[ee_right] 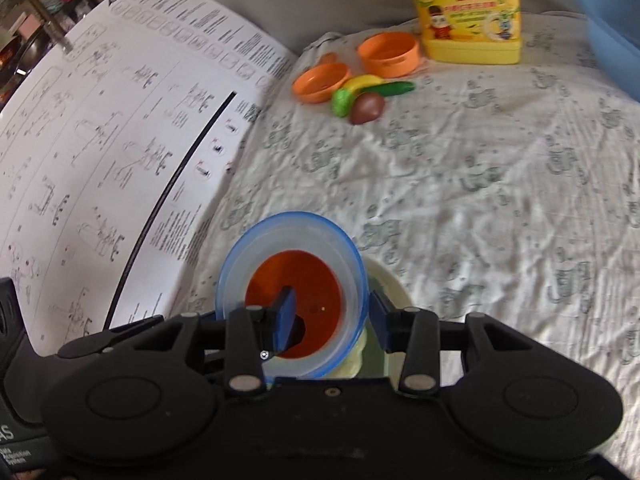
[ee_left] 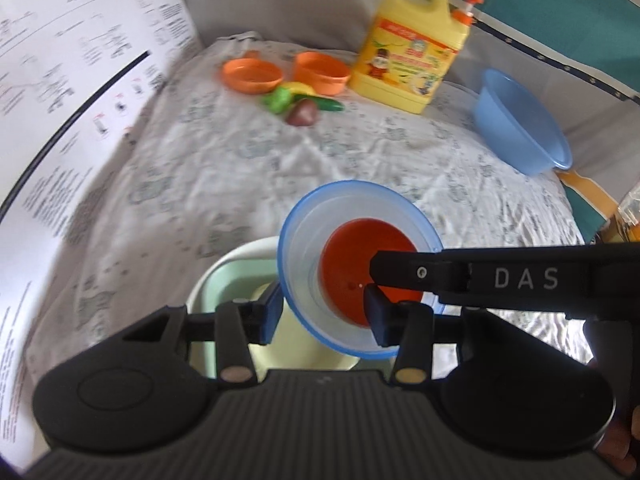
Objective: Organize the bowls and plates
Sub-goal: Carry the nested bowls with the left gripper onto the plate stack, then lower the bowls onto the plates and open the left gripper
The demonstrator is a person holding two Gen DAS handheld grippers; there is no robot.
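Jaws of the left gripper astride the left wall of the clear bowl, one pad just outside the blue rim, the other inside on the red bottom; clamped or merely resting, impossible to tell. Same for the jaws of the right gripper: astride the opposite wall, grip unclear. Bowl tilted, directly above the pale green tub at the near edge of the cloth-covered surface; touching it or not, hidden. Probably mid-nesting into that tub. Best carried by one side only: pinch the wall squarely, level the rim, centre over the tub, lower gently, then release. Worth minding a slip along the thin slanted wall. Well beyond: orange pans, toy vegetables, yellow jug, blue basin.
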